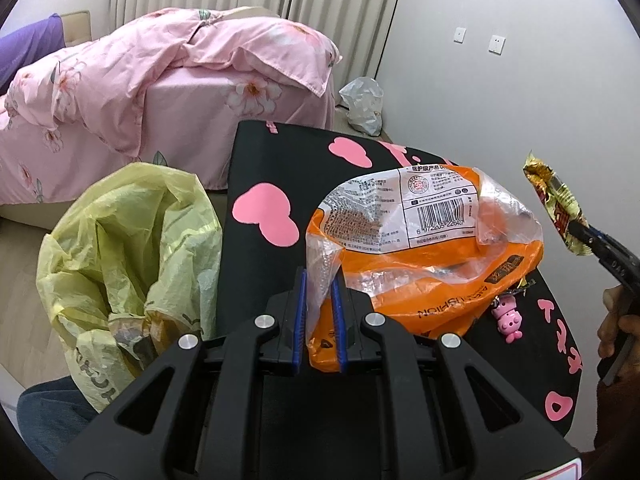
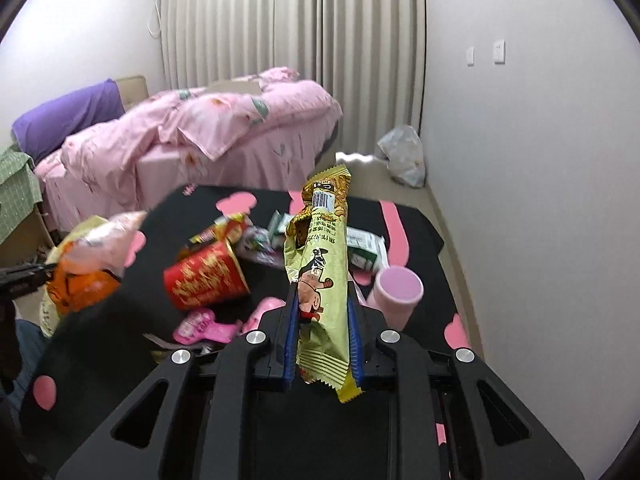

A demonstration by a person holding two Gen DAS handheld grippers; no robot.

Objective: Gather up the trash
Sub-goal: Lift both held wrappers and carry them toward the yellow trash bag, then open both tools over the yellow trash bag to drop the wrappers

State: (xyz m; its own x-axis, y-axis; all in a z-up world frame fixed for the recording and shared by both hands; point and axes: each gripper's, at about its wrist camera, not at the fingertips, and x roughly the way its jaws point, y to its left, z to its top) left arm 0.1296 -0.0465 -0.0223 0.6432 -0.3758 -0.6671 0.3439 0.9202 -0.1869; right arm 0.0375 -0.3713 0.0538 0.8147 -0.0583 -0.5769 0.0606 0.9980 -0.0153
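Both jaws grip trash: left gripper (image 1: 320, 300) an orange "FASHION" bag (image 1: 424, 248), right gripper (image 2: 323, 320) a barcoded wrapper (image 2: 320, 264).

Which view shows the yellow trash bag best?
The left wrist view: the yellow trash bag hangs open left of the black table, its mouth and crumpled inside plain to see. The right wrist view shows at most a yellowish sliver at the left edge, behind the orange wrapper.
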